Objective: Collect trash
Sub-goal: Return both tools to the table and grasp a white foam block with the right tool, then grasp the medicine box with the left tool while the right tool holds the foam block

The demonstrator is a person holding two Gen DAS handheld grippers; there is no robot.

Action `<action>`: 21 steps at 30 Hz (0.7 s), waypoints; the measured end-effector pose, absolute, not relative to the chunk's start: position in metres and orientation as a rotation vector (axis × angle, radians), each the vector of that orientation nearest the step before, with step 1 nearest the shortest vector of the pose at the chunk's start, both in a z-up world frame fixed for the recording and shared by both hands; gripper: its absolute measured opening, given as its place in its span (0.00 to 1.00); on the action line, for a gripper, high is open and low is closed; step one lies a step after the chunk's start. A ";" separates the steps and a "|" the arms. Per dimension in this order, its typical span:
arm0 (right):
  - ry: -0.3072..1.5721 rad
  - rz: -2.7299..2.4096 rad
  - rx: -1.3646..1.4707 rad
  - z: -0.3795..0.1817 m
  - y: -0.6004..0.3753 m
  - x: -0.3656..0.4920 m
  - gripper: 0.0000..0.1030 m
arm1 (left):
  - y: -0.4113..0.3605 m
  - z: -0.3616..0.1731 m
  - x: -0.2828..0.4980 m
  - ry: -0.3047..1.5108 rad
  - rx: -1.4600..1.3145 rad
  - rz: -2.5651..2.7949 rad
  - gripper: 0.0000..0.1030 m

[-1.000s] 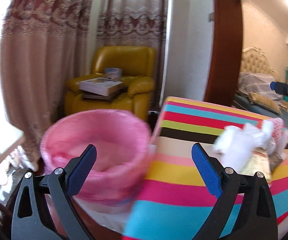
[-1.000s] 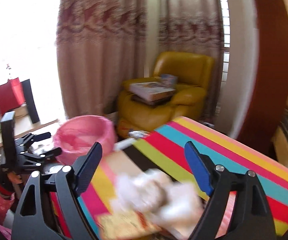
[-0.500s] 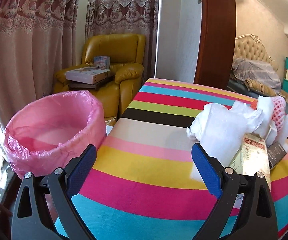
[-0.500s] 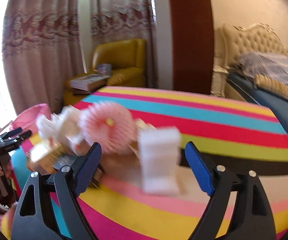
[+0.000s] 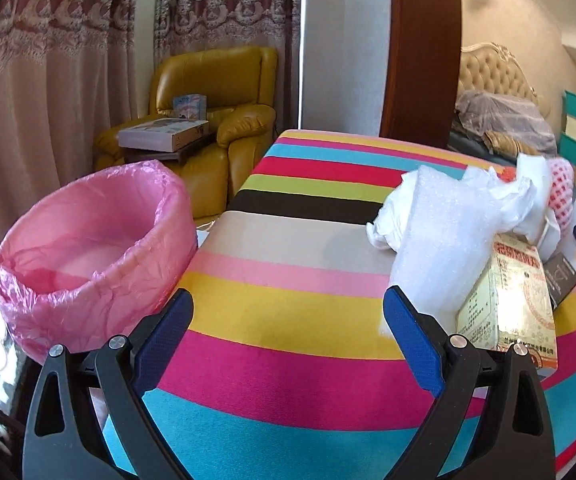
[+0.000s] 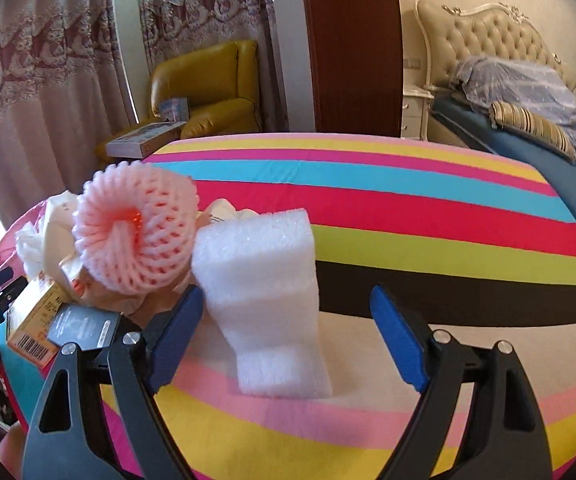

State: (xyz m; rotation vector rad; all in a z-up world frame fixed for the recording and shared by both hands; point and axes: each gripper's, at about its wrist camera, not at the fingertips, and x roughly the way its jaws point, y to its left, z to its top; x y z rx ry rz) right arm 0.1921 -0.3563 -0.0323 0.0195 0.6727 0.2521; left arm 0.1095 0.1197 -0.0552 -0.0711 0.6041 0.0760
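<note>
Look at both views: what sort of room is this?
Most likely a home bedroom: a bed with a tufted headboard, a yellow armchair and lace-trimmed curtains.

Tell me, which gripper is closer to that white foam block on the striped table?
The right gripper. Its open jaws sit on either side of the white foam block. The left gripper is off beyond the trash pile, near the pink-lined bin.
</note>
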 end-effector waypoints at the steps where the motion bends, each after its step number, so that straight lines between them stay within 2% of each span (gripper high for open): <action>1: 0.672 0.244 0.022 -0.033 -0.356 0.194 0.80 | 0.120 -0.055 0.110 0.602 -0.076 0.076 0.87; 5: 0.669 0.237 0.008 -0.034 -0.353 0.197 0.80 | 0.117 -0.056 0.108 0.597 -0.059 0.073 0.87; 6: 0.668 0.237 0.002 -0.034 -0.353 0.196 0.76 | 0.116 -0.056 0.108 0.593 -0.051 0.075 0.87; 8: 0.663 0.234 -0.015 -0.034 -0.350 0.195 0.57 | 0.115 -0.056 0.106 0.582 -0.044 0.079 0.87; 10: 0.649 0.248 -0.030 -0.031 -0.343 0.194 0.49 | 0.116 -0.056 0.105 0.572 -0.045 0.085 0.87; 14: 0.584 0.252 -0.038 -0.025 -0.339 0.180 0.48 | 0.119 -0.056 0.104 0.573 -0.067 0.077 0.87; 21: 0.554 0.224 0.134 -0.025 -0.373 0.175 0.48 | 0.127 -0.056 0.106 0.587 -0.121 0.048 0.87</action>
